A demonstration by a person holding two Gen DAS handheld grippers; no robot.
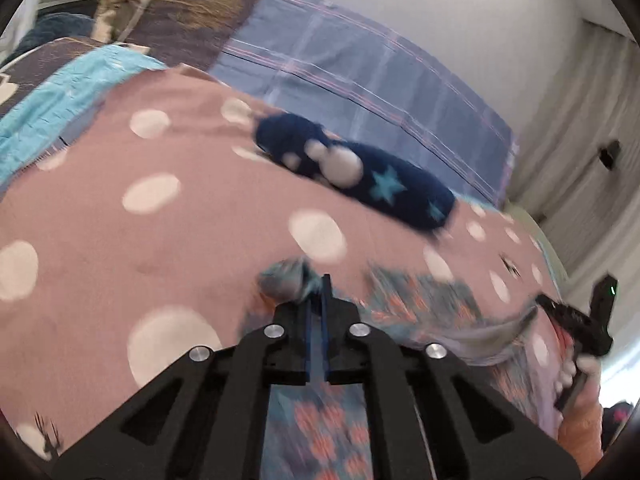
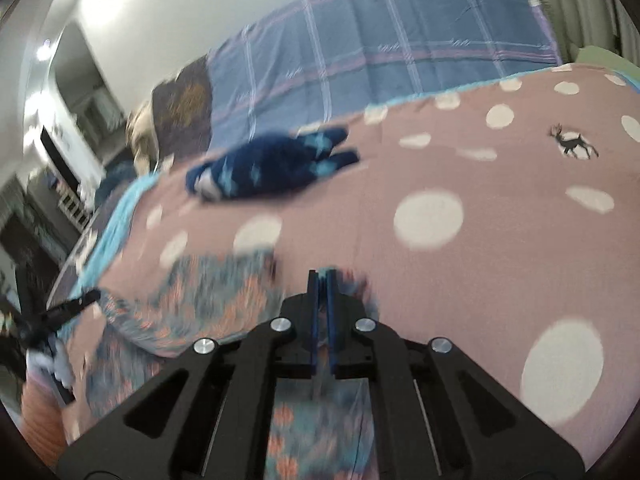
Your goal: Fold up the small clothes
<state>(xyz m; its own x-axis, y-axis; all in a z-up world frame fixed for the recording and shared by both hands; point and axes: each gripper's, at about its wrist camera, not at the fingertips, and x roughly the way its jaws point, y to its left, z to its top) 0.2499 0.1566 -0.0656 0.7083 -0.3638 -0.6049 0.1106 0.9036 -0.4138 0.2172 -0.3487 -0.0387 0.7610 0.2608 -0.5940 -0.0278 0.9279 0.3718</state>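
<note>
A small patterned garment [image 1: 424,300], grey-blue with orange motifs, hangs stretched between both grippers just above a pink blanket with white dots [image 1: 120,248]. My left gripper [image 1: 318,292] is shut on one bunched corner of it. In the right wrist view my right gripper [image 2: 322,280] is shut on another edge of the patterned garment [image 2: 208,296]. Each gripper shows in the other's view: the right gripper [image 1: 538,304] at the far right, the left gripper [image 2: 94,294] at the far left. Both views are blurred.
A dark blue fleece garment with light blue stars [image 1: 360,172] [image 2: 272,164] lies farther back on the blanket. Behind it sits a blue checked cover [image 1: 360,68] against a white wall. A hand and orange sleeve [image 1: 580,420] hold the right gripper. Furniture [image 2: 68,128] stands at the left.
</note>
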